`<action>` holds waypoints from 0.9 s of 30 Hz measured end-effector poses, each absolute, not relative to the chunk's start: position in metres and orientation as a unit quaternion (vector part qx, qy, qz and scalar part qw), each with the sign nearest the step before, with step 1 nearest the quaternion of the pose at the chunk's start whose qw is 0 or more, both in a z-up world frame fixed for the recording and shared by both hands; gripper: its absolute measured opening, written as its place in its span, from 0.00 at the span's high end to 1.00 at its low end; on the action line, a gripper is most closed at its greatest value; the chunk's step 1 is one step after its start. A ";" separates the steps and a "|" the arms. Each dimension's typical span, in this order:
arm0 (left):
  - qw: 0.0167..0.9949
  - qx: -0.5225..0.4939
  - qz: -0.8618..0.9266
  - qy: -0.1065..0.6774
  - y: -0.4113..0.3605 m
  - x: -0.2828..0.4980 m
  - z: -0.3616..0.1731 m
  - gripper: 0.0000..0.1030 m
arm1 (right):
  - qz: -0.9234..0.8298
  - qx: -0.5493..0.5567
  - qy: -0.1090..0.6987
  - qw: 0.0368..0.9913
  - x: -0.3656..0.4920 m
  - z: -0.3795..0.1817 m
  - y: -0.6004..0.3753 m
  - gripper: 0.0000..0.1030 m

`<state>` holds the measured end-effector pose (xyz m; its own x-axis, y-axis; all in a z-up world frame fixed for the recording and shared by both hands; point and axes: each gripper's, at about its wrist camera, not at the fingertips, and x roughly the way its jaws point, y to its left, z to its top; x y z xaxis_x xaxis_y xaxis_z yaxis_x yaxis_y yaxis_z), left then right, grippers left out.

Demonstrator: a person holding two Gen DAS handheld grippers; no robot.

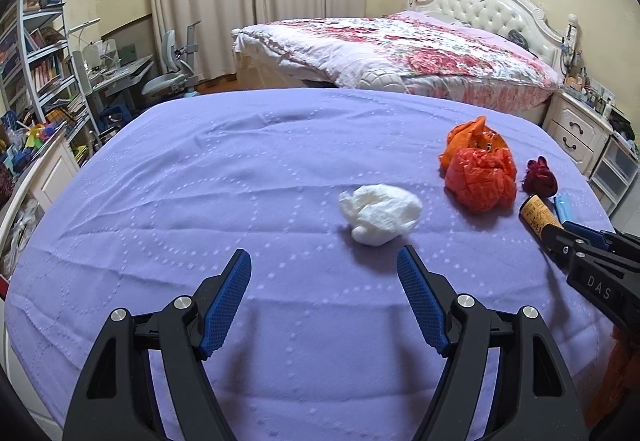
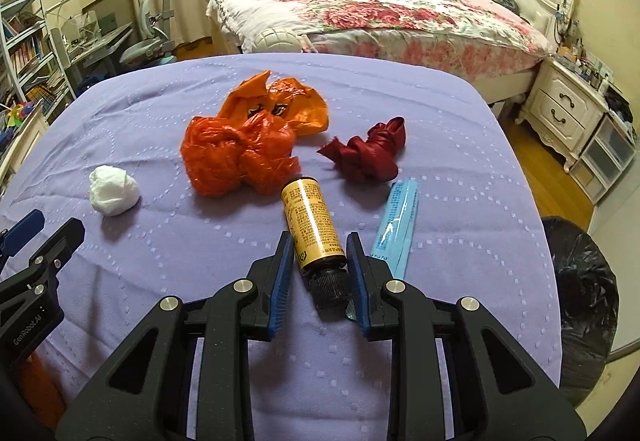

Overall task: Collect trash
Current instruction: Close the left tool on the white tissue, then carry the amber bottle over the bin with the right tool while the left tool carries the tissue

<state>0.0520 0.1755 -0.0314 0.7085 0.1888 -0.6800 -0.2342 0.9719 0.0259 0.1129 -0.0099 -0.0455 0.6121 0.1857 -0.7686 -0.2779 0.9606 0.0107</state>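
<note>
Collection looks barely begun: five pieces of trash lie on the purple-covered surface point(image 2: 440, 113), and whether the black-lined trash bin point(image 2: 584, 305) at its right edge holds anything cannot be made out. The right gripper point(image 2: 318, 261) straddles the amber bottle point(image 2: 310, 219), fingers flanking its dark cap end; contact looks near but is not certain. Just beyond the bottle sits the orange plastic bag point(image 2: 244, 145), with a dark red crumpled wrapper point(image 2: 370, 153) and a blue packet point(image 2: 396, 221) to the bottle's right. Left of the bottle, a white tissue wad point(image 1: 380, 213) waits in front of the left gripper point(image 1: 324, 273), whose fingers are spread wide apart.
</note>
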 end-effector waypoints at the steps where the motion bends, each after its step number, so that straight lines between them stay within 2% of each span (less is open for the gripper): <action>1: 0.925 -0.029 0.111 0.363 0.173 0.055 -0.031 0.29 | 0.129 -0.054 0.421 0.896 0.114 -0.045 -0.011 0.74; 14: 0.923 -0.035 0.092 0.372 0.168 0.087 -0.033 0.27 | 0.135 -0.051 0.431 0.891 0.118 -0.054 -0.013 0.75; 17: 0.921 -0.035 0.086 0.379 0.168 0.086 -0.035 0.39 | 0.136 -0.050 0.432 0.890 0.120 -0.053 -0.013 0.75; 22: 0.915 -0.038 0.070 0.396 0.167 0.087 -0.041 0.66 | 0.136 -0.042 0.432 0.891 0.121 -0.052 -0.014 0.75; 27: 0.916 -0.039 0.061 0.396 0.168 0.084 -0.041 0.75 | 0.134 -0.045 0.429 0.892 0.120 -0.050 -0.014 0.77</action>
